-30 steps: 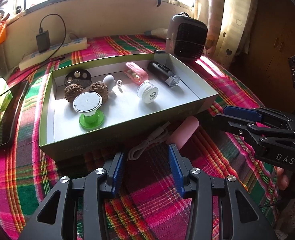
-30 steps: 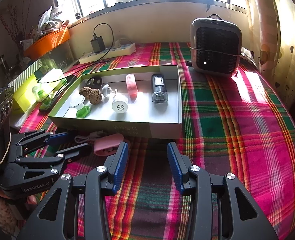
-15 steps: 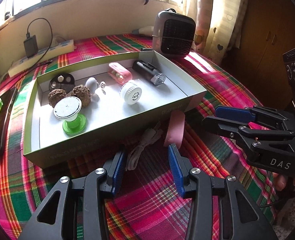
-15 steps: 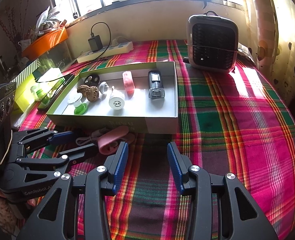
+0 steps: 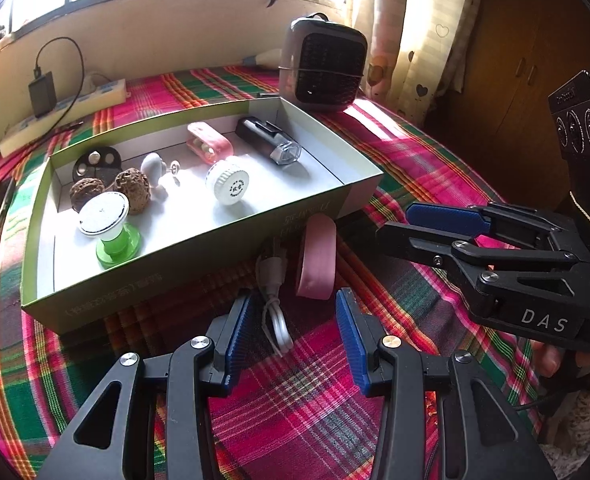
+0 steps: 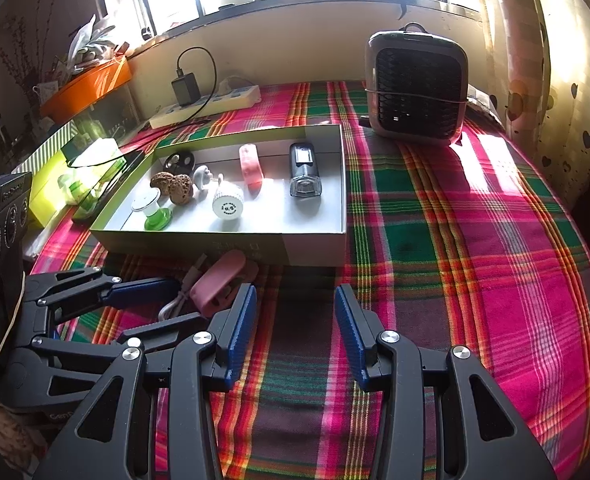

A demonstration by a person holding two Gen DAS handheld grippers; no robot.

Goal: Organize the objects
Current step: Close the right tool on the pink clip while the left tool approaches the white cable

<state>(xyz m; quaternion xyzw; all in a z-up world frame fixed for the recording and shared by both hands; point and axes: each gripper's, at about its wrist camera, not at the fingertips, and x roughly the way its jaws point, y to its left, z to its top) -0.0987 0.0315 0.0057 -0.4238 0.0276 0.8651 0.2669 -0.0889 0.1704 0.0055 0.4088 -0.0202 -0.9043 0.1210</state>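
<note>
I take the box (image 5: pixel 199 248) as my landmark: a shallow, open, green-sided carton with a white floor, lying on the plaid cloth (image 6: pixel 455 240) of the table. Just outside its near wall lies the pink case (image 5: pixel 317 258), an oblong with rounded ends and a matte top, and touching its left side is a coiled white cable (image 5: pixel 273 300) with a plug end toward the box. My left tool (image 5: pixel 293 332) points down at these two with its blue pads well apart; the cable's loop lies between the pads but neither pad presses it, so it holds nothing. My right tool (image 6: pixel 295 330) sits farther right of the case, jaws partly open over bare cloth, empty. Inside the box I see a green-footed stand (image 5: pixel 111 232), two walnuts (image 5: pixel 131 188), a white cap (image 5: pixel 228 182), a pink clip (image 5: pixel 209 144) and a dark lighter-like device (image 5: pixel 269 142). The left view alone shows the case's rounded near end and the wooden cabinet right of the box; the right view alone shows an orange tray (image 6: pixel 87 88) on the sill and a yellow-green packet (image 6: pixel 75 180) left of the box. A heater (image 6: pixel 417 88) stands beyond the box in both.
</note>
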